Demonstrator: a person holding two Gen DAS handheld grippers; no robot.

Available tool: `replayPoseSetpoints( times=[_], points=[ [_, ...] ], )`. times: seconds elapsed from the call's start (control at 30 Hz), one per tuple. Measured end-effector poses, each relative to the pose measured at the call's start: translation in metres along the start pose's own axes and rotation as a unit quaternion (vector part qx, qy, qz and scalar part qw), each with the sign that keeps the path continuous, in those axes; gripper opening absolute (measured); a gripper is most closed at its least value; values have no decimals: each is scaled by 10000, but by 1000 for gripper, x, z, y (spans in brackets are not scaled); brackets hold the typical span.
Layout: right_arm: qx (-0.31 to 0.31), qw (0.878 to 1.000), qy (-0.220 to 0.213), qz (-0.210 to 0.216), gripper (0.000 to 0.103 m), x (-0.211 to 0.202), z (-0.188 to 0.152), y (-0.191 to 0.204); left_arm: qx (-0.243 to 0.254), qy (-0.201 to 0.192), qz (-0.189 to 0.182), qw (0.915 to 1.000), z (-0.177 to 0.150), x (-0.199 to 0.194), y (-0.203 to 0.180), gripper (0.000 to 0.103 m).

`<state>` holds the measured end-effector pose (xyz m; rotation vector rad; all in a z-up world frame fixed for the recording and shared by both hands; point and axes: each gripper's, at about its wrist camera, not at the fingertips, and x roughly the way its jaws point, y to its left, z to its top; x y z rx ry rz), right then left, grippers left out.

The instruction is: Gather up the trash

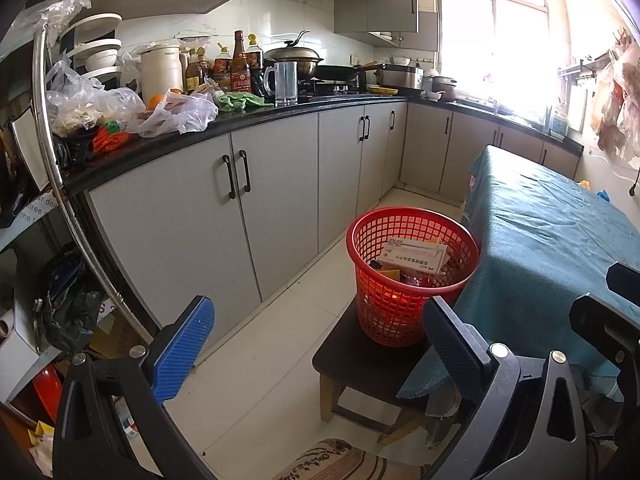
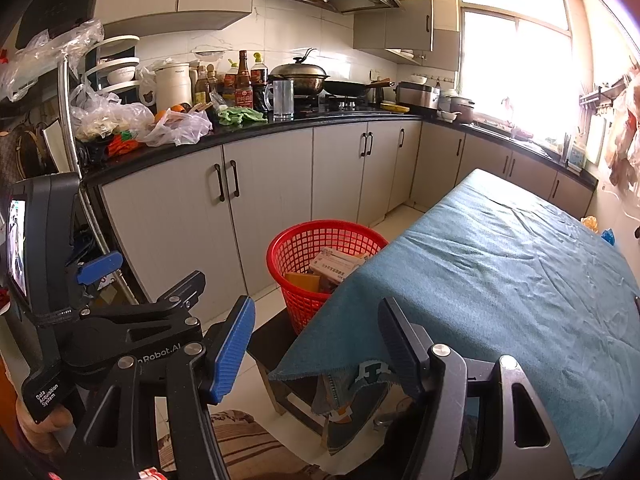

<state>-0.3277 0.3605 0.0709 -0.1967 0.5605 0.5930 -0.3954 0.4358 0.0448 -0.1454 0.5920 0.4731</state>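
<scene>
On a dark low stool [image 1: 360,356] beside the table's near-left corner stands a red mesh basket [image 1: 384,312], upright and already holding trash: a white carton [image 1: 414,256] printed with blue characters too small to read leans against its far wall, with a yellow-brown packet [image 1: 390,274] and darker scraps below it. From the right wrist view the same basket [image 2: 304,252] is partly hidden behind the teal cloth [image 2: 500,264] that covers the table, and the cloth's corner hangs down over the stool.

Left gripper [image 1: 316,352]: its jaws stand wide apart with nothing between them, its blue ribbed pads [image 1: 182,350] facing inward, and the basket shows through the gap. Right gripper [image 2: 316,350]: its jaws are likewise spread wide and hold nothing, hovering above the table's near-left corner. In the right wrist view the body of the left gripper shows at the left, printed "nRobot.AI" on the black frame and "Data Acquisition System" on a side tab, next to a small lit screen [image 2: 17,248].

Along the black counter [image 1: 280,114] stand a white kettle [image 1: 162,72] with a faint grey brand mark I cannot read, several sauce bottles [image 1: 240,64] with red labels, a clear glass mug [image 1: 286,82] and a lidded steel wok [image 1: 294,58]. Crumpled plastic bags [image 1: 176,114] lie at the counter's left end, and a green rag [image 1: 236,102] lies just beside them.
</scene>
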Motion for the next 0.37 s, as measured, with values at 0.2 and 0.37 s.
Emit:
replayPoseSetpoints(
  times=[0.2, 0.37],
  points=[
    [29, 10000, 39, 3, 69, 2, -3, 1, 1, -17, 78, 10000, 0, -1, 1, 103],
    [23, 10000, 38, -7, 69, 2, -2, 1, 92, -43, 144, 9998, 0, -2, 0, 103]
  ],
)
